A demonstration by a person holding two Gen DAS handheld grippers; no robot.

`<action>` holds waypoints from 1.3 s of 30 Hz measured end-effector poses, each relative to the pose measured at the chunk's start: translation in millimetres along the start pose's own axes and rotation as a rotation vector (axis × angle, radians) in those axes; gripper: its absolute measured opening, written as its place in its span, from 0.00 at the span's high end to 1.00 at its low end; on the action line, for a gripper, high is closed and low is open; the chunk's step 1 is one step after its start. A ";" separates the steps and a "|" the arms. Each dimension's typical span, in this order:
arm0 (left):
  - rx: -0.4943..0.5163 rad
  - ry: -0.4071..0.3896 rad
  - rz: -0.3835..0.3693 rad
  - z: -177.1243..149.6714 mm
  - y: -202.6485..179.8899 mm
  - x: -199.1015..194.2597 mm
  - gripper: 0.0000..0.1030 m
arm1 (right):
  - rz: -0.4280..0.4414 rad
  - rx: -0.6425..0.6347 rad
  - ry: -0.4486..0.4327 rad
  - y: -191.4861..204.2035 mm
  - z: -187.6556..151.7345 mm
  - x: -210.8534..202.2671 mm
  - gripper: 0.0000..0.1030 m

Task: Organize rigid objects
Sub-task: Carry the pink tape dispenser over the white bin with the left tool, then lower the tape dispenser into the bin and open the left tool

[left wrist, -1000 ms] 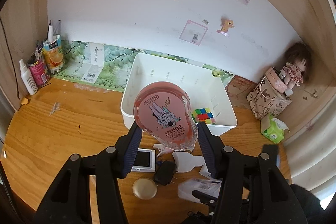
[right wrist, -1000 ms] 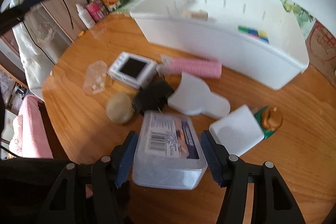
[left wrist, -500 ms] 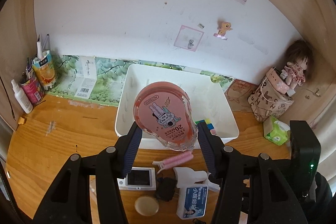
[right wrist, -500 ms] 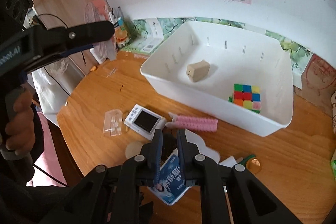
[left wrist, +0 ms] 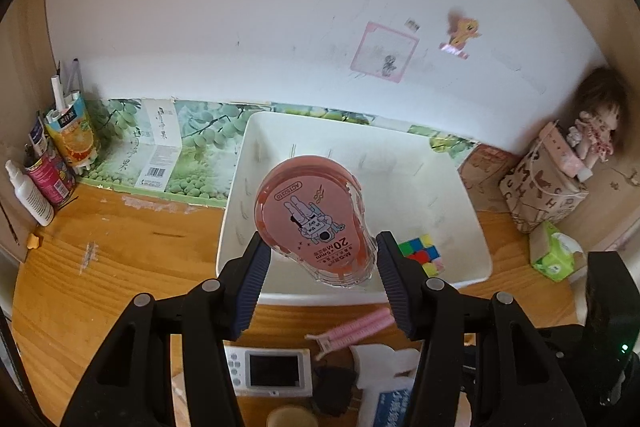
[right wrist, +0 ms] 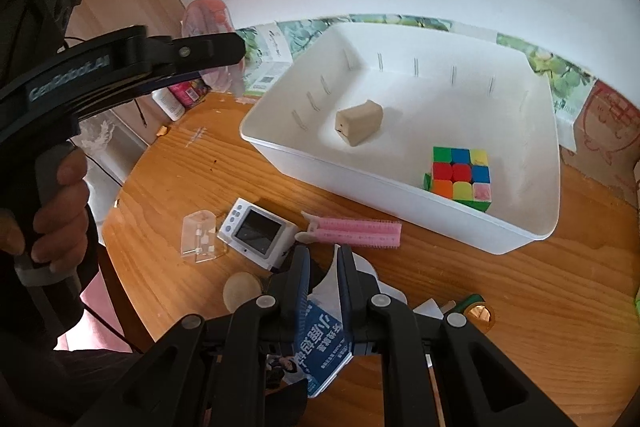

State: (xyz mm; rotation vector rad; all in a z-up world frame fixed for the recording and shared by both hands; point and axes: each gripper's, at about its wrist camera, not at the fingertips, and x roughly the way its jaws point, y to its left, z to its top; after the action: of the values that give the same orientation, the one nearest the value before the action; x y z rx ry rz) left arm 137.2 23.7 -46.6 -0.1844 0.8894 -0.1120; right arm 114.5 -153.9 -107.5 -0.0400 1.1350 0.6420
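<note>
Your left tongs (left wrist: pixel 320 263) grip the pink tape dispenser (left wrist: pixel 314 221) above the white bin (left wrist: pixel 472 267); your right tongs (right wrist: pixel 323 269) pinch the blue-labelled box (right wrist: pixel 320 343) thinly above the bench (right wrist: pixel 520 307). It could twist free, and a high release may bounce the dispenser out.

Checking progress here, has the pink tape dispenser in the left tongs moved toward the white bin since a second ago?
Yes. The pink tape dispenser now hangs over the white bin.

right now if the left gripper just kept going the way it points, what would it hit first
Probably the inside of the white bin. The left gripper, shut on the pink tape dispenser, aims down over the bin's near wall, so the dispenser would likely meet the bin floor first. Depth is unclear.
</note>
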 end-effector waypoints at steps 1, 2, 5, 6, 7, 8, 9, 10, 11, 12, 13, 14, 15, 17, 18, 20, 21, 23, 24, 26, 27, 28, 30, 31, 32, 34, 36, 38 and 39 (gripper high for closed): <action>-0.002 0.006 0.007 1.4 0.4 5.6 0.43 | -0.001 0.006 0.008 -2.8 1.0 2.9 0.86; -0.008 0.013 0.012 2.3 0.6 11.3 0.43 | -0.002 0.010 0.013 -4.2 1.7 4.5 0.86; -0.021 0.029 0.016 3.8 1.0 22.9 0.43 | -0.003 0.023 0.034 -11.0 3.8 12.3 0.86; -0.022 0.034 0.018 4.0 0.5 26.4 0.43 | -0.004 0.028 0.042 -13.4 4.4 15.1 0.86; -0.022 0.040 0.020 4.1 -0.2 30.0 0.43 | -0.006 0.032 0.048 -15.1 4.7 17.0 0.86; -0.021 0.045 0.023 4.3 -1.0 32.2 0.43 | -0.009 0.035 0.052 -16.3 5.2 18.5 0.86; -0.021 0.050 0.026 4.3 -1.3 34.7 0.43 | -0.010 0.039 0.056 -17.8 5.5 19.9 0.86; -0.021 0.054 0.028 4.5 -1.7 36.5 0.43 | -0.009 0.042 0.059 -19.4 5.7 20.6 0.86; -0.023 0.056 0.030 4.9 -1.6 37.5 0.43 | -0.010 0.046 0.062 -20.6 5.6 21.5 0.86; -0.025 0.053 0.031 5.3 -1.3 37.5 0.40 | -0.012 0.048 0.064 -21.0 5.7 21.8 0.86; -0.027 0.047 0.030 6.0 -1.1 36.5 0.32 | -0.014 0.049 0.065 -21.5 6.0 22.0 0.86; -0.030 0.038 0.029 6.5 -0.9 34.8 0.29 | -0.015 0.052 0.066 -22.0 5.8 21.9 0.86; -0.034 0.025 0.027 6.9 -0.7 32.0 0.26 | -0.018 0.054 0.067 -22.3 5.7 21.8 0.86; -0.037 0.009 0.027 8.0 -0.7 26.8 0.25 | -0.021 0.056 0.067 -22.3 5.5 21.2 0.86; -0.037 0.005 0.030 8.2 -0.8 23.9 0.25 | -0.024 0.058 0.066 -22.2 5.3 20.4 0.85; -0.041 -0.008 0.039 8.3 -0.9 16.5 0.25 | -0.029 0.062 0.064 -22.1 4.8 18.7 0.85; -0.042 -0.014 0.041 8.4 -0.8 13.7 0.25 | -0.031 0.063 0.061 -21.7 4.1 17.1 0.85; -0.047 -0.034 0.045 7.6 -0.7 4.3 0.25 | -0.039 0.066 0.056 -20.2 2.0 13.5 0.77; -0.050 -0.049 0.048 6.8 -0.8 -3.3 0.25 | -0.041 0.068 0.052 -19.2 0.8 11.0 0.69; -0.054 -0.072 0.052 5.7 -0.5 -13.7 0.25 | -0.045 0.071 0.042 -17.4 -1.3 6.1 0.60; -0.056 -0.087 0.053 4.6 -0.5 -20.8 0.25 | -0.046 0.072 0.034 -15.7 -2.9 2.4 0.55; -0.058 -0.102 0.055 3.6 -0.6 -27.5 0.25 | -0.046 0.073 0.026 -13.5 -4.9 -1.8 0.54; -0.063 -0.131 0.063 0.5 0.2 -41.4 0.25 | -0.049 0.074 0.013 -10.1 -7.7 -8.1 0.48; -0.066 -0.146 0.067 -1.3 0.9 -48.7 0.25 | -0.050 0.076 0.006 -8.3 -9.3 -11.5 0.46; -0.068 -0.156 0.070 -3.1 1.4 -54.5 0.25 | -0.050 0.078 -0.001 -6.5 -11.3 -15.0 0.42; -0.076 -0.180 0.075 -8.4 2.8 -68.5 0.25 | -0.050 0.088 -0.013 -3.2 -15.9 -21.9 0.37; -0.084 -0.201 0.078 -15.1 5.0 -81.7 0.24 | -0.054 0.094 -0.024 0.7 -22.3 -28.9 0.36; -0.092 -0.221 0.083 -23.5 7.4 -95.3 0.24 | -0.063 0.096 -0.031 5.5 -29.9 -35.0 0.34; -0.095 -0.228 0.085 -27.1 8.3 -100.1 0.24 | -0.066 0.094 -0.033 7.7 -33.1 -36.8 0.32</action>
State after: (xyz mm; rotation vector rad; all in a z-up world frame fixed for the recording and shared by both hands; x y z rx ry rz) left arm 53.6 46.1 11.1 -0.2431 0.6741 0.0303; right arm 73.7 -175.7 -88.5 0.0137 1.1267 0.5283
